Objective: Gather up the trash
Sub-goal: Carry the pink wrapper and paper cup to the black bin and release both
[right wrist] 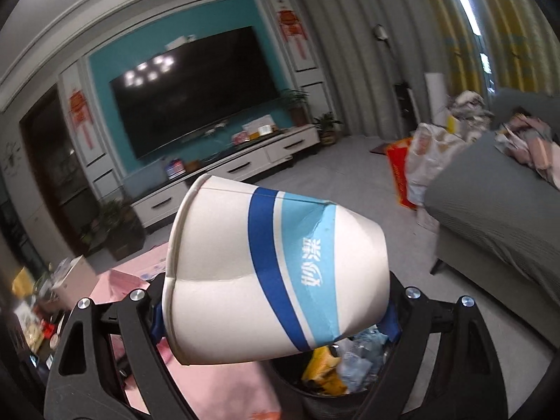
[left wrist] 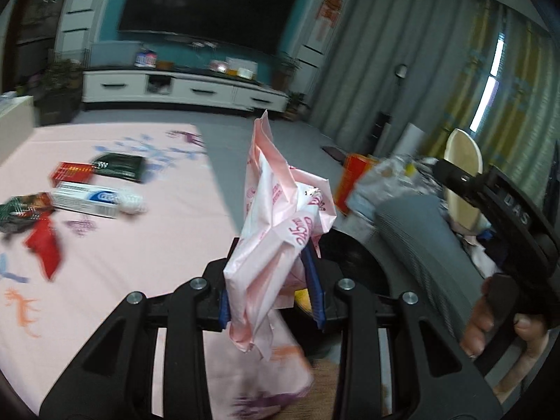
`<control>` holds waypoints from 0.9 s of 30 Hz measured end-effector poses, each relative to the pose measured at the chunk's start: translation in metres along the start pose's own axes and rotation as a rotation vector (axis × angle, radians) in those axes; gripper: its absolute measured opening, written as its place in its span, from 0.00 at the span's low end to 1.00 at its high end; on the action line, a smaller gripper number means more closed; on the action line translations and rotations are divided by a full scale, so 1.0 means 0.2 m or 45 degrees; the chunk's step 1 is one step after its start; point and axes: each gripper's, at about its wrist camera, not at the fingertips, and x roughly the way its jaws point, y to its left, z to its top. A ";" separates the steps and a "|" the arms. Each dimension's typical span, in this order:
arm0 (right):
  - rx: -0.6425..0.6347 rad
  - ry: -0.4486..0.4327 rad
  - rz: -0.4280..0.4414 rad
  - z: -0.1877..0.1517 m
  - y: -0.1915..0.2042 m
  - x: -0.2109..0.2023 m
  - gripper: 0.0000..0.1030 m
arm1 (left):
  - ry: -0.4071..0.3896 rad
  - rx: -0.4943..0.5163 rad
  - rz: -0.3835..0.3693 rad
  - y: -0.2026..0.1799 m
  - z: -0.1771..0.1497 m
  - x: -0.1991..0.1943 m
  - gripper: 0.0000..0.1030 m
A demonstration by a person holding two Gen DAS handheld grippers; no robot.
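My left gripper is shut on a crumpled pink plastic wrapper, held up above the edge of the pink tablecloth. My right gripper is shut on a crushed white paper cup with blue stripes, held over a black trash bin that holds yellow and clear wrappers. The right gripper's black handle and the hand on it show at the right of the left wrist view. More trash lies on the tablecloth: a toothpaste box, a red box, a dark green packet and a red wrapper.
A grey sofa with piled clothes stands to the right. A red box and plastic bags sit on the floor beside it. A TV and a white cabinet are at the far wall. Cluttered items lie at far left.
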 end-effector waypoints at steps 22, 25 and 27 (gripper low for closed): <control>0.206 0.354 -0.206 -0.13 -0.39 0.51 0.83 | 0.516 -0.024 -0.252 -0.32 -0.16 0.88 0.35; 0.199 0.387 -0.238 -0.15 -0.40 0.54 0.84 | 0.537 -0.026 -0.240 -0.34 -0.19 0.93 0.42; 0.196 0.407 -0.245 -0.15 -0.41 0.56 0.84 | 0.539 -0.036 -0.245 -0.34 -0.20 0.93 0.56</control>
